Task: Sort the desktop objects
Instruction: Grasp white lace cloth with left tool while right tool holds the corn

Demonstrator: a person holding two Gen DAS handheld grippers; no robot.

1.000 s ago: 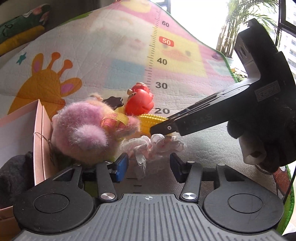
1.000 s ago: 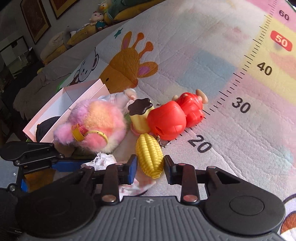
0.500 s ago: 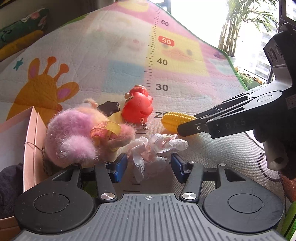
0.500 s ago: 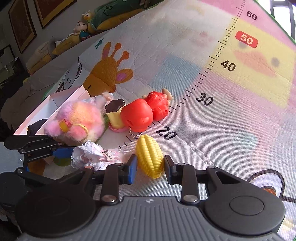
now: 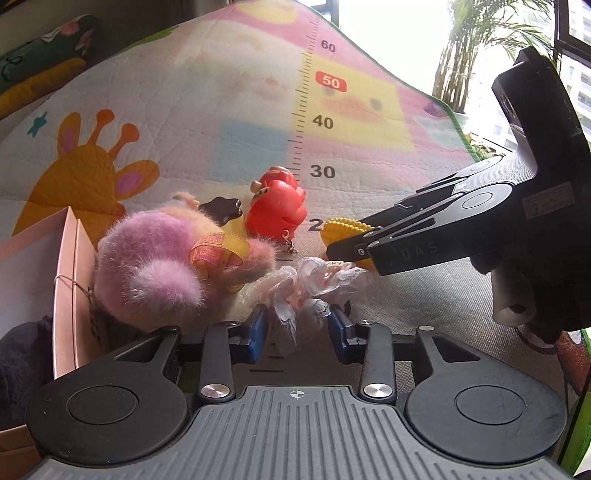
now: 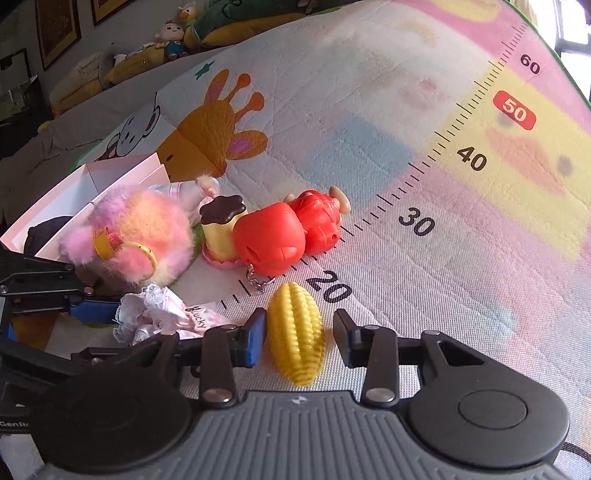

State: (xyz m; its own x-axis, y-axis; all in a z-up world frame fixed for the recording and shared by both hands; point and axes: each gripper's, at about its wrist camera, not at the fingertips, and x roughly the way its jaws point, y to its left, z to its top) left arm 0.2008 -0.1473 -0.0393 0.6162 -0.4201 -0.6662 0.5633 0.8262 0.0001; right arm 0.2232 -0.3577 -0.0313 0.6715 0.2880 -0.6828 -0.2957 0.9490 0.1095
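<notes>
Objects lie on a quilted play mat [image 6: 369,110] printed with a giraffe and a numbered ruler strip. Right gripper [image 6: 299,338]: jaws opening, with the yellow toy corn cob [image 6: 295,332] lying on the mat between them; left pad just beside the cob, a clear gap on the right side, so not gripped. Left gripper [image 5: 298,334]: jaws closing around a bundle of white-and-pink lace cloth [image 5: 310,284]; the blue pads straddle its near end but do not visibly press it. In the right wrist view the cloth shows the word "Lucky" and sits at 9 o'clock of the cob, just beside the right gripper's left finger. Crowding around the cob: at 12 o'clock, near but apart, a red plastic figure toy [image 6: 284,232] on its side with a small keychain [image 6: 258,280] trailing toward the cob; touching its left, a pudding-shaped toy [image 6: 221,229] with brown top, cream body and pink base. Further left, a fluffy pink-and-orange plush [image 6: 136,236] with a yellow ribbon band, resting against the pink-edged open box [image 6: 110,173] at the mat's left; something dark lies inside the box, too hidden to name. The plush presses close at 10 o'clock of the left gripper's left finger. In the left wrist view the right gripper's arm crosses from 3 o'clock and hides most of the cob. Stuffed toys and cushions [image 6: 177,33] line the far edge; a potted palm [image 5: 476,44] stands by the window.
</notes>
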